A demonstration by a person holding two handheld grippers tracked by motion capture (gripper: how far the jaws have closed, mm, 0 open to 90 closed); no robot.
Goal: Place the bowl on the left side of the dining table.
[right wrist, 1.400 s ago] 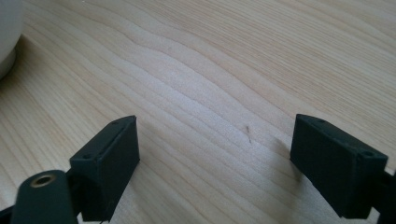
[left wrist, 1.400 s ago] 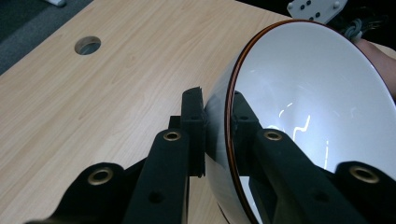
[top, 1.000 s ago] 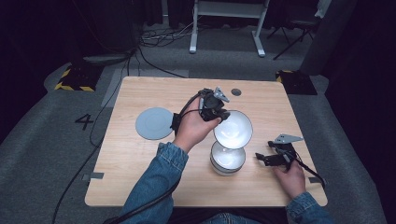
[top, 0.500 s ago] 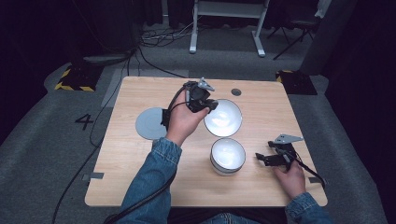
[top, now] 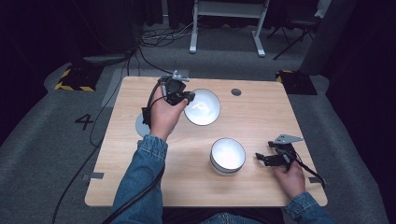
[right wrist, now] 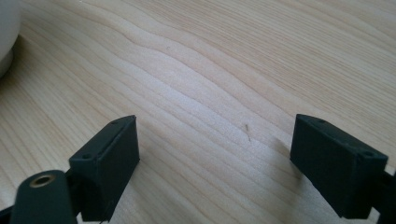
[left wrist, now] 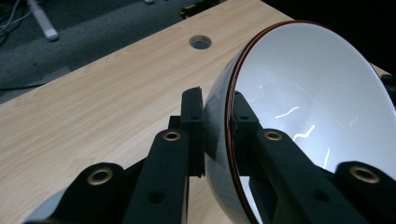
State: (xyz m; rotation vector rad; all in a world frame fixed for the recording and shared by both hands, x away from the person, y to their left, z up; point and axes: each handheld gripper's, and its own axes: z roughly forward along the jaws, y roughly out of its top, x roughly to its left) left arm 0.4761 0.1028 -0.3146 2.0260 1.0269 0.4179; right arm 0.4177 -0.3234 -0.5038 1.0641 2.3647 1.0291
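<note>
We have the left claw (top: 187, 96) clamped on the rim of the white bowl (top: 203, 107), one jaw inside and one outside, bowl tilted and held clear of the bench (top: 261, 116); the stacked bowls (top: 227, 155) stand near the right claw (top: 261, 158), which rests with jaws wide apart and empty; we judge the step as carrying; next, lower it level onto bare wood, then release

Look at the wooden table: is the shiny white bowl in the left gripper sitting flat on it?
No, the shiny white bowl is tilted on edge, its rim pinched between the left gripper's black fingers.
</note>
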